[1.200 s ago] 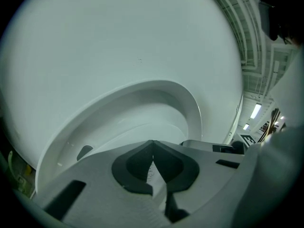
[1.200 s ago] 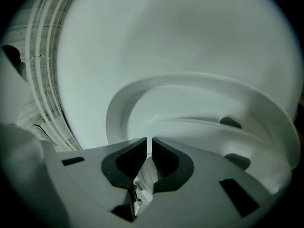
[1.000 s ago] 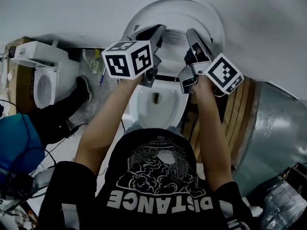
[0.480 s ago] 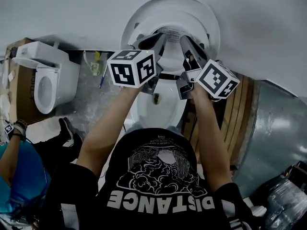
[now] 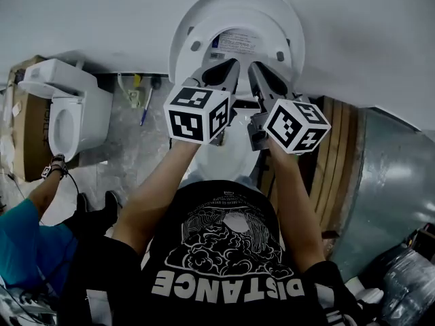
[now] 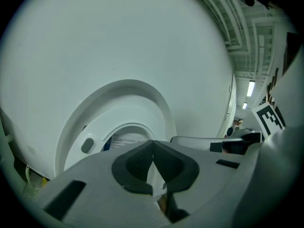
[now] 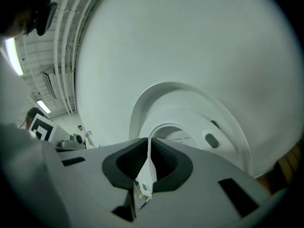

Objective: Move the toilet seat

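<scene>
Position of the work piece: the white oval plastic toilet seat (image 5: 198, 31) is standing raised, close to upright, above the white ceramic bowl (image 5: 228, 151). Its long axis is running up along the white wall (image 5: 81, 12), with the rounded free end uppermost and the lower end hidden behind the tools. The underside is facing the person, and grey oval bumpers (image 5: 196, 46) are showing on it, one on each side. Directly behind it the larger white lid (image 5: 175, 39) is standing up next to the wall, and a printed label (image 5: 238, 41) is showing through the seat's opening.

Left tool (image 6: 153, 167): the jaws are pressing together, pinching a thin white edge of the seat between the dark pads.

Right tool (image 7: 148, 167): the jaws are closing, with the seat's thin white edge lying between the pads and touching them.

Both tools are pointing up toward the wall, side by side, the left one on the seat's left half and the right one on its right half.

A second white toilet (image 5: 64, 111) is standing on the floor well apart, to the left.
</scene>
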Motion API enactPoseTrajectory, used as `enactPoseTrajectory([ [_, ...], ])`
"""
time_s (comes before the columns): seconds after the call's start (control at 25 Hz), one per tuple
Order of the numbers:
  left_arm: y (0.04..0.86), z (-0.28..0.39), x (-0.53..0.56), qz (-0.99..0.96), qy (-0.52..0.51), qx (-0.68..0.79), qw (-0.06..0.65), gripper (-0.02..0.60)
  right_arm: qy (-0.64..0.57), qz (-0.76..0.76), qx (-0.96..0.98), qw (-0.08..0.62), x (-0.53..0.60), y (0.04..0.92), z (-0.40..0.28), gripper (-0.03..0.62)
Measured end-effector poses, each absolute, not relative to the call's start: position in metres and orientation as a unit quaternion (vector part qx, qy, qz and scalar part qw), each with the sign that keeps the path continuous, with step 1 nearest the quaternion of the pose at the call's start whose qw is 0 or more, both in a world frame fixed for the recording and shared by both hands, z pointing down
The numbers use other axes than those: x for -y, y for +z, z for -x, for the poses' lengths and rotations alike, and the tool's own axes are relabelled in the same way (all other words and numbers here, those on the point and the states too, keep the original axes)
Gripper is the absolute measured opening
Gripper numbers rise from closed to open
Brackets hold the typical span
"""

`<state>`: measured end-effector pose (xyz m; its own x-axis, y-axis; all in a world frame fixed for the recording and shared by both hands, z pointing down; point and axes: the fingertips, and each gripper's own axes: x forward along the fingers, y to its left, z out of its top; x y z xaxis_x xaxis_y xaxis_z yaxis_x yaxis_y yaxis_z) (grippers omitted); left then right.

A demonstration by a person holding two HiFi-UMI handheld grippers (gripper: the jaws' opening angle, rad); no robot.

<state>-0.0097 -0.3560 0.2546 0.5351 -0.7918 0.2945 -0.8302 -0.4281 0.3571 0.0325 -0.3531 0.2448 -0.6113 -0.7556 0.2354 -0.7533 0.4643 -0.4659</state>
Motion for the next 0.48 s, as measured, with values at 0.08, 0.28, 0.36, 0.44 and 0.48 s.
enactPoseTrajectory([
  [0.08,0.253,0.005,0.348,-0.847,0.051,0.481,0.218,0.014,-0.250,0.445,-0.860,-0.011,0.346,0.243,-0.033,0.031],
  [0.28,0.255,-0.002,0.334,-0.856,0.079,0.477,0.182,0.014,-0.208,0.463,-0.859,-0.060,0.333,0.247,-0.032,0.020],
  [0.36,0.255,-0.002,0.329,-0.857,0.081,0.477,0.178,0.014,-0.196,0.465,-0.860,-0.075,0.327,0.249,-0.029,0.020],
  [0.44,0.253,-0.003,0.324,-0.857,0.082,0.478,0.173,0.014,-0.189,0.468,-0.860,-0.079,0.321,0.248,-0.029,0.020],
  [0.48,0.252,-0.004,0.322,-0.857,0.082,0.479,0.172,0.014,-0.188,0.469,-0.859,-0.079,0.319,0.247,-0.030,0.018],
])
